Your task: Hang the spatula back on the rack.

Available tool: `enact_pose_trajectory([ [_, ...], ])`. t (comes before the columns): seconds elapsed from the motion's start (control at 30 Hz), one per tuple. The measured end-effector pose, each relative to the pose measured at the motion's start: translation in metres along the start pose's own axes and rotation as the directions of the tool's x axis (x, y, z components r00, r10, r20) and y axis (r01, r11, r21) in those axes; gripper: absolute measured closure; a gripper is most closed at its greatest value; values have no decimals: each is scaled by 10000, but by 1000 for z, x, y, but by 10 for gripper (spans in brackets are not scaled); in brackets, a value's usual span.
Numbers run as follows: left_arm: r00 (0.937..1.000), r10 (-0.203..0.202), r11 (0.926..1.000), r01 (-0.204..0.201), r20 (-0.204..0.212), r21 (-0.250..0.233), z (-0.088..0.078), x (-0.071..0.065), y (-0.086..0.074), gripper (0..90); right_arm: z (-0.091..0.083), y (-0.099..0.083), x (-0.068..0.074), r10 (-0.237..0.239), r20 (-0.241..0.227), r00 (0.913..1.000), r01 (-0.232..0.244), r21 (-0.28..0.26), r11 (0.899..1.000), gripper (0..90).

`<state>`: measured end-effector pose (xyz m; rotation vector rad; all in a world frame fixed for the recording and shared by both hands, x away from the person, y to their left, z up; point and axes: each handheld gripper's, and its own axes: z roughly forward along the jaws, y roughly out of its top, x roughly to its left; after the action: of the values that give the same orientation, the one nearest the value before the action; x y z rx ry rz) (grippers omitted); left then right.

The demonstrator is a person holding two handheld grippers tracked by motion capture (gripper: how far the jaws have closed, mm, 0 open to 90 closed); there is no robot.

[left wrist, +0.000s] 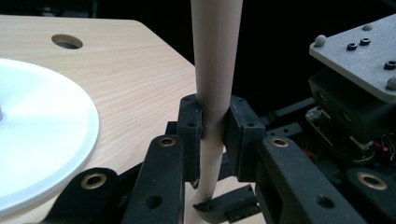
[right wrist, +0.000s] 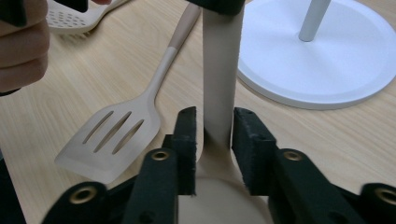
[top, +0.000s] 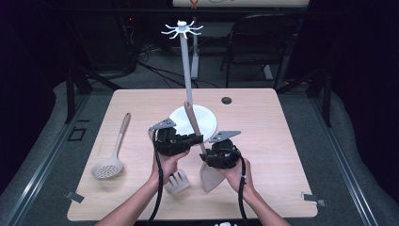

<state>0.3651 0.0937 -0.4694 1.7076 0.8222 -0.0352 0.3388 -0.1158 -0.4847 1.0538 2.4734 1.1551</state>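
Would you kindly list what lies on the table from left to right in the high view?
Skimmer → slotted turner → spatula held upright in both grippers. The white stand base sits behind, overlapping these.

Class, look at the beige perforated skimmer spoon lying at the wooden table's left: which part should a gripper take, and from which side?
Take its slim straight handle about midway, from above, jaws across it. The skimmer spoon lies flat with bare table beside the handle; its wide round bowl looks too broad to pinch.

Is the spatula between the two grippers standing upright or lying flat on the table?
Upright, slightly tilted. The spatula has its handle pointing up and its blade down near the table, with the left gripper clamped on the handle.
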Motion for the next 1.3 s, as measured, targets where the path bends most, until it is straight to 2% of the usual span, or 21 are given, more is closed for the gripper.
enact_pose_trajectory([
  [0.17,9994,328,9994,-328,79,84,-2,0,6,775,-10,-3,-6,168,-83,9998,-169,-82,9998,534],
  [0.2,9993,352,9993,-352,113,78,-2,0,6,775,-12,-4,-8,196,-77,9998,-196,-53,9998,483],
  [0.33,9980,629,9979,-630,116,113,-5,1,12,774,-19,-7,-14,287,97,9995,-287,18,9996,337],
  [0.4,9977,665,9978,-665,136,38,-5,1,15,774,-22,-10,-17,458,123,9989,-457,-78,9989,302],
  [0.57,9961,865,9962,-866,187,39,-6,1,20,774,-26,-19,-24,398,410,9984,-408,234,9989,174],
  [0.73,9935,1131,9935,-1133,110,146,-6,2,26,774,-34,-29,-34,553,555,9969,-574,374,9976,143],
  [0.83,9916,1295,9913,-1296,47,232,-6,3,31,774,-40,-38,-39,499,911,9946,-540,425,9976,139],
  [0.9,9897,1432,9893,-1430,-66,276,-6,3,33,774,-43,-41,-44,684,924,9934,-730,475,9962,130],
  [1.0,9873,1584,9872,-1580,-157,233,-6,5,38,774,-42,-42,-49,801,976,9920,-848,447,9954,118],
  [1.1,9853,1692,9853,-1686,-235,286,-7,7,42,773,-37,-44,-55,1046,896,9905,-1113,736,9911,105],
  [1.3,9799,1945,9809,-1938,-445,183,-11,12,52,774,-32,-47,-58,1122,845,9901,-1198,921,9885,87],
])
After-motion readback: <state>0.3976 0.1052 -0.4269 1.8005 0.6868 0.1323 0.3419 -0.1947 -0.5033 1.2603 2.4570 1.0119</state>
